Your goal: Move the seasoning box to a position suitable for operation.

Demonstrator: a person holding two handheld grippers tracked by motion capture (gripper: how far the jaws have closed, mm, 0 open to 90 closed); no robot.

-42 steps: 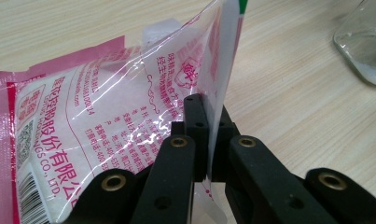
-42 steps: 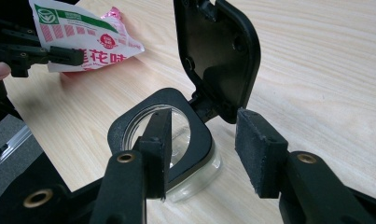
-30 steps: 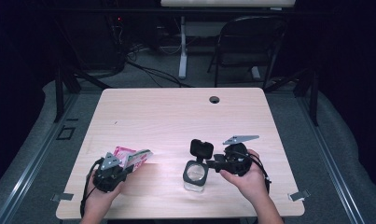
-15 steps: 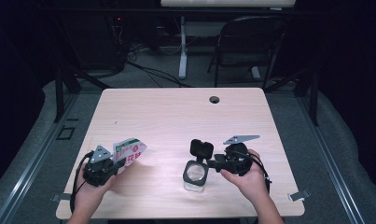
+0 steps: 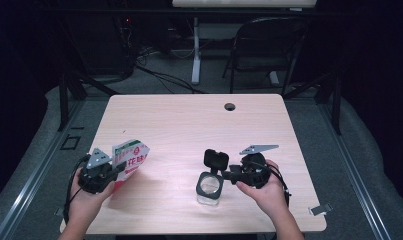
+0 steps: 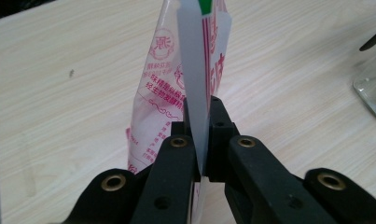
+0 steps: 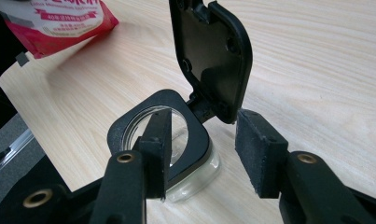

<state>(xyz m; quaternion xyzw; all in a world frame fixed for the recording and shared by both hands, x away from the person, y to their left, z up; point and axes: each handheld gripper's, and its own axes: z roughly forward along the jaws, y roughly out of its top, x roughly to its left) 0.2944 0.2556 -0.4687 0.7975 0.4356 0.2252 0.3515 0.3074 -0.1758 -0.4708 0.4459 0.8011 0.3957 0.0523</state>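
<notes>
Your left gripper [image 5: 106, 171] is clamped on the packet's [image 5: 130, 156] edge, holding it above the table [image 5: 189, 120] — ready to pour. Your right gripper [image 7: 204, 154] straddles the open jar's [image 5: 209, 187] rim — jaws apart, steadying it.

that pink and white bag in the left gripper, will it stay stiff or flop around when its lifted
Likely floppy: the bag is thin printed film, and the left gripper pinches only its flat sealed edge, so the body may sag and swing. It probably weighs little, since that one edge pinch holds it up. The glossy film might slip if the grip loosens.
</notes>
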